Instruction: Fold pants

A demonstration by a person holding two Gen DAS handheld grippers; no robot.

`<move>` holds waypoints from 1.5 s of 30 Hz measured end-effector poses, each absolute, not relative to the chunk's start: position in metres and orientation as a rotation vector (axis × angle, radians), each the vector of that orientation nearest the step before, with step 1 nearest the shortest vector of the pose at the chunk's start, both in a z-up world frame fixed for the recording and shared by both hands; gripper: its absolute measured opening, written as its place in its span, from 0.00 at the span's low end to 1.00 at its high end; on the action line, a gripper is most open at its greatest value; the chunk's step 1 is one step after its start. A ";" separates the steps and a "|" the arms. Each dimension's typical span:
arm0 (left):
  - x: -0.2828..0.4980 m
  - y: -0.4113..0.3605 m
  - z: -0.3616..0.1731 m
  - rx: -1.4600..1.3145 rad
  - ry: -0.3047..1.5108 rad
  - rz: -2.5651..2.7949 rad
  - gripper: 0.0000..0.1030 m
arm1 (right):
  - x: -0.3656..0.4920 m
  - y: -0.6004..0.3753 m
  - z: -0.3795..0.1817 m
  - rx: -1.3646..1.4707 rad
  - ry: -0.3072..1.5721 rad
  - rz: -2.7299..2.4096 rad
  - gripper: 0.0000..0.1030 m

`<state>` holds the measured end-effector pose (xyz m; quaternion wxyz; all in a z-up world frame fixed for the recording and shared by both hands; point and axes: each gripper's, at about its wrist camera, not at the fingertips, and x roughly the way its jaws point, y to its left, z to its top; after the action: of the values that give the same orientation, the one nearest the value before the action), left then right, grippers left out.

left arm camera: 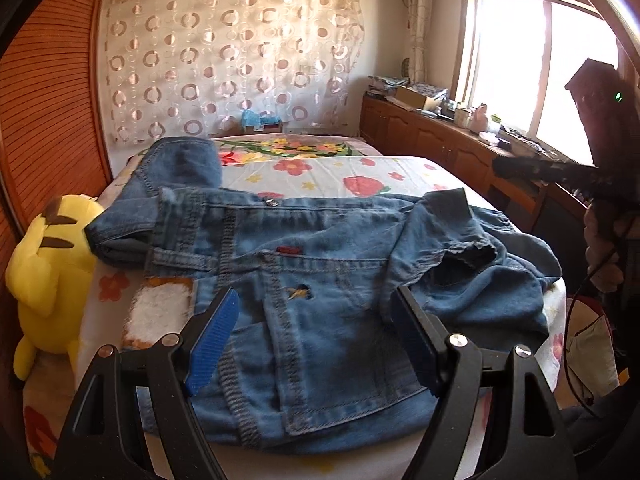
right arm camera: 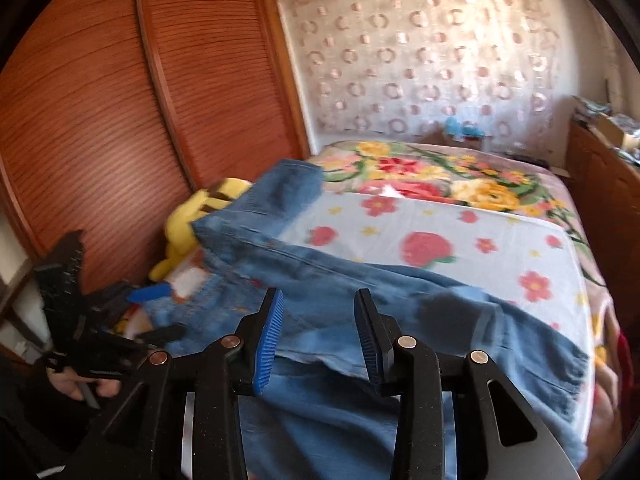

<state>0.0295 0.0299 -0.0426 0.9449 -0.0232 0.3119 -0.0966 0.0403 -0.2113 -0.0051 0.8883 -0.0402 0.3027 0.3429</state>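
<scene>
The left tool [left arm camera: 316, 336] hangs above the waist part of the jeans [left arm camera: 320, 264] with its jaws standing wide apart; nothing is between the blue pads [left arm camera: 214, 344], so it holds nothing. The right tool [right arm camera: 318, 340] has its jaws partly apart, and the pads do not press on anything. Below and in front of it lies a trouser leg of the jeans [right arm camera: 400, 292], and I cannot see any cloth pinched between the pads. The right wrist view is a little blurred.

The jeans lie on the bed [left arm camera: 360, 168], near its front edge, over a sheet with flowers and strawberries. The waistband with its button faces away from the left camera, and a back pocket with a small tear is just under the left tool. One leg runs to the far left corner, beside the yellow plush toy [left arm camera: 48, 264], and seems turned back on itself there. The other leg lies crumpled at the right side, its frayed hem [left arm camera: 472, 248] turned up on top of the body.

I judge that the folding is at an early or middle stage. The legs are brought in toward the body but not laid flat or even. It remains to smooth the legs one over the other and then to fold the length into a neat packet.
</scene>
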 end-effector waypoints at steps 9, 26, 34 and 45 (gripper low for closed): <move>0.054 -0.010 -0.054 -0.032 0.692 -0.341 0.68 | 0.052 -0.226 -0.053 -0.096 0.743 0.587 0.50; 0.064 -0.031 -0.068 0.012 0.736 -0.390 0.05 | 0.083 -0.224 -0.074 0.016 0.887 0.624 0.10; 0.029 -0.003 -0.020 -0.026 0.614 -0.378 0.05 | 0.071 -0.210 -0.023 -0.010 0.701 0.707 0.03; -0.006 0.055 0.009 -0.061 0.534 -0.290 0.05 | 0.049 -0.133 0.061 -0.099 0.510 0.844 0.02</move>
<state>-0.0063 0.0550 0.0092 0.9538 -0.0298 0.2629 -0.1425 0.0495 -0.1329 0.0606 0.8798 -0.0475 0.2446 0.4049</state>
